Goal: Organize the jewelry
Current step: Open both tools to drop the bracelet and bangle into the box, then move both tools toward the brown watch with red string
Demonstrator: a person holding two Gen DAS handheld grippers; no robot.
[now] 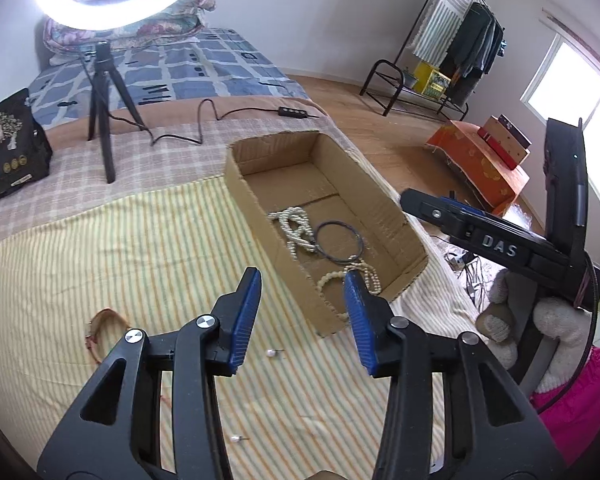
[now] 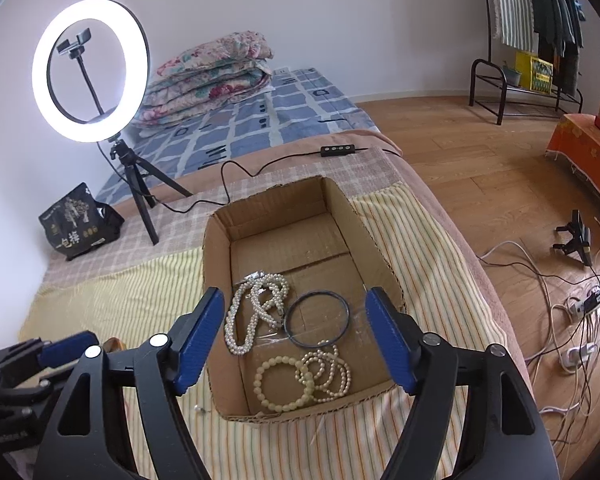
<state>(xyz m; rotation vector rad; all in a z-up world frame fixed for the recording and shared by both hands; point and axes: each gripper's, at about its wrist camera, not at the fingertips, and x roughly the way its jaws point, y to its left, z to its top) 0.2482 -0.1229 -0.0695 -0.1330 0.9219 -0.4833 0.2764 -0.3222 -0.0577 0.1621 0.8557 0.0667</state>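
An open cardboard box (image 2: 216, 264) (image 1: 244, 184) sits on the striped cloth. Inside lie a pearl necklace (image 2: 256, 312) (image 1: 296, 228), a dark bangle (image 2: 316, 318) (image 1: 340, 240) and bead bracelets (image 2: 300, 380) (image 1: 364, 280). My right gripper (image 2: 296, 320) is open and empty, hovering above the box. My left gripper (image 1: 304, 288) is open and empty, above the cloth at the box's near corner. Two pearl earrings (image 1: 271, 353) (image 1: 235, 438) and a brownish bangle (image 1: 108, 320) lie loose on the cloth. The right gripper also shows in the left wrist view (image 1: 480, 236).
A ring light on a tripod (image 2: 88, 68) (image 1: 104, 92) stands behind the box with its cable and switch (image 2: 338, 150). A black bag (image 2: 80, 220) sits at back left. The bed's right edge drops to a wood floor with cables (image 2: 572, 312).
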